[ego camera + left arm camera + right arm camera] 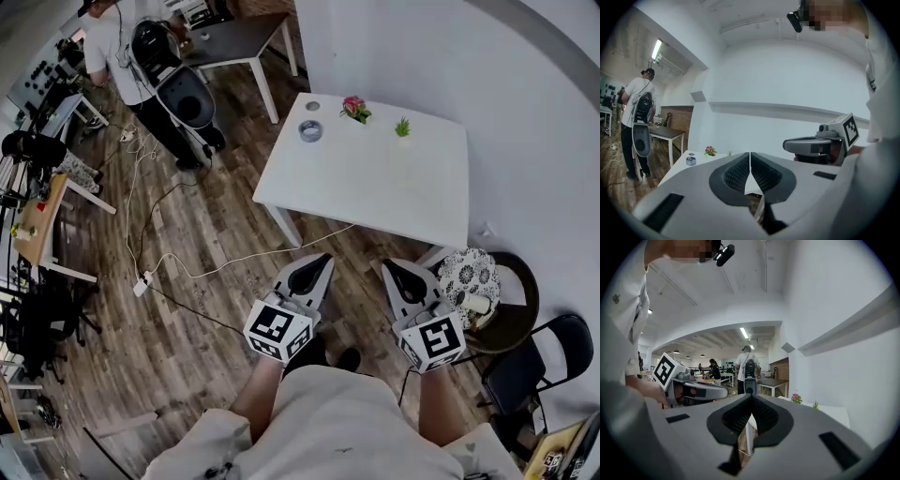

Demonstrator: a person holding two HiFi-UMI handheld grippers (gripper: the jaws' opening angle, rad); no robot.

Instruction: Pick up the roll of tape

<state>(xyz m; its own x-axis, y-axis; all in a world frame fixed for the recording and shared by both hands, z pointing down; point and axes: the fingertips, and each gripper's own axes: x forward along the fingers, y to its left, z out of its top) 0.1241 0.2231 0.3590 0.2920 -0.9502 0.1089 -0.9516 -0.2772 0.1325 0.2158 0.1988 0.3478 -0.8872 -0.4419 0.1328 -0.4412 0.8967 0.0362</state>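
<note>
The roll of tape lies flat on the white table, close to its far left corner. From the head view it sits at about twelve o'clock from the left gripper and about eleven o'clock from the right gripper, well apart from both, with most of the bare tabletop between. In the left gripper view the roll shows at about ten o'clock from the jaws.

It is a small grey ring with its hole facing up. A smaller round disc rests just beyond it at twelve o'clock.

At the roll's two o'clock stands a pink flower, and further along at three o'clock a little green plant, both near the table's far edge against the white wall.

Both grippers hang over the wood floor short of the table's near edge, side by side. The left gripper's jaws are pressed together with nothing between them; the right gripper's jaws are likewise closed and empty.

The table's left side is open floor, crossed by a white cable. At the right gripper's three o'clock a round side table holds a patterned plate, with a black chair behind it at four o'clock. Far off at ten o'clock a person stands by a dark table.
</note>
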